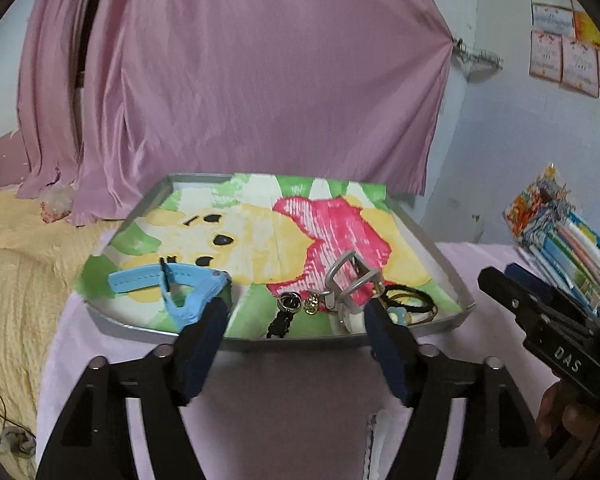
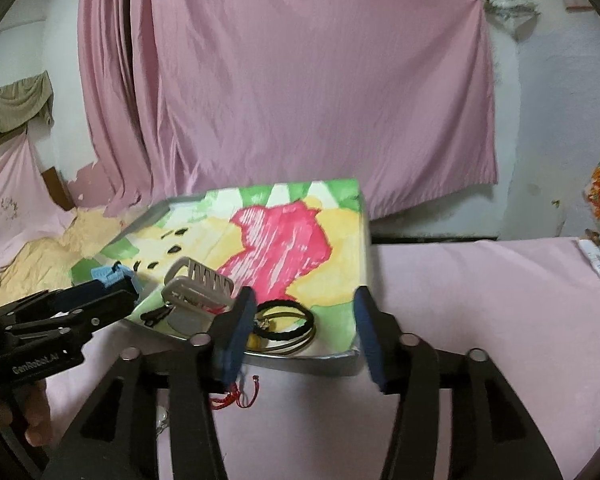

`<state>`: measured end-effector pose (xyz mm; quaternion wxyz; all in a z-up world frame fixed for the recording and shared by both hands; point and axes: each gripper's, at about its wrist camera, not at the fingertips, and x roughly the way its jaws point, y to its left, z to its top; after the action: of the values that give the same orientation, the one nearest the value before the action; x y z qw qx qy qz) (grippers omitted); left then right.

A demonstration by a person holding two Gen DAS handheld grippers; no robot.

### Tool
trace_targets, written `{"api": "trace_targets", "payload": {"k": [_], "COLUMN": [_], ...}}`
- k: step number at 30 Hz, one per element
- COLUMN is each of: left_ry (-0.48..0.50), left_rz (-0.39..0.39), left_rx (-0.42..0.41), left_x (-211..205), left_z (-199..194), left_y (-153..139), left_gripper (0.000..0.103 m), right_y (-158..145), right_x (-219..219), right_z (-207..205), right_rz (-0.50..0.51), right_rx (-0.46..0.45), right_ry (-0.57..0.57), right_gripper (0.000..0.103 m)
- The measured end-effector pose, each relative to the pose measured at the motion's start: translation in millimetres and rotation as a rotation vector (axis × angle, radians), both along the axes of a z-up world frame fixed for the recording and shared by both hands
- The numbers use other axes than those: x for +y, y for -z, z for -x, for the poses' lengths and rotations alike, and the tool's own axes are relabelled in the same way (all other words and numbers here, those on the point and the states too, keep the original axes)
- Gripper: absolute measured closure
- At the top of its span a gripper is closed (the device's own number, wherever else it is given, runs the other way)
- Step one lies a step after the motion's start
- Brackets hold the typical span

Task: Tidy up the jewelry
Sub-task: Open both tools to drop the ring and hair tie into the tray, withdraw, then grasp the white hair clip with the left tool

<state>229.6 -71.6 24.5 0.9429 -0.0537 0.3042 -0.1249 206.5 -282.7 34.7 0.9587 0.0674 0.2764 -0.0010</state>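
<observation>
Pink cloth [image 1: 292,392] underlies our grey metal tray [image 1: 440,322]; near its front rim lie blue watch [image 1: 156,278], keyring [image 1: 289,302], black hairbands [image 1: 410,298], gathered for sorting. Left gripper [image 1: 296,318] and right gripper [image 2: 302,322] gape, holding nothing.

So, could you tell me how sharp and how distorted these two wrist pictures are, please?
Left wrist view: strong fisheye bending of the tray rim, dark corners, soft flat light, slight blur on the blue watch. Right wrist view: same bending, the silver hair clip smeared, the red thread fairly sharp.
</observation>
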Motion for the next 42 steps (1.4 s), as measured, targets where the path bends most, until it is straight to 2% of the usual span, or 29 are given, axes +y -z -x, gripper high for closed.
{"api": "trace_targets", "payload": {"k": [5,7,11,15,21,33,42], "left_ry": [-0.011,-0.03,-0.059,-0.07,-0.063,-0.073,-0.082], "left_rz": [0.035,0.041,0.056,0.033,0.02,0.011,0.005], "left_rx": [-0.057,-0.081,-0.152,-0.208,-0.24,-0.23,-0.194], "left_x": [10.9,14.7,24.0,27.2,28.1,25.3,22.3], "left_z": [22.5,31.0,53.9,75.2,100.3,130.7,136.2], "left_y": [-8.0,-9.5,-13.1,-13.4,-10.3,6.5,17.6], "left_gripper": [0.017,0.005,0.001,0.0,0.0,0.0,0.0], "right_y": [-10.0,-13.6,-19.3,-20.5,-15.3,-3.5,7.3], "right_x": [3.4,5.4,7.2,7.1,6.9,2.0,-3.9], "right_z": [25.7,36.6,62.7,84.3,110.4,144.9,149.4], "right_rz": [-0.006,-0.003,-0.018,-0.028,-0.021,0.033,0.027], "right_rx": [-0.083,-0.112,-0.182,-0.242,-0.281,-0.273,-0.237], "right_ry": [0.002,-0.001,-0.001,0.01,-0.009,-0.013,-0.018], "right_gripper": [0.032,0.026,0.006,0.005,0.002,0.002,0.002]}}
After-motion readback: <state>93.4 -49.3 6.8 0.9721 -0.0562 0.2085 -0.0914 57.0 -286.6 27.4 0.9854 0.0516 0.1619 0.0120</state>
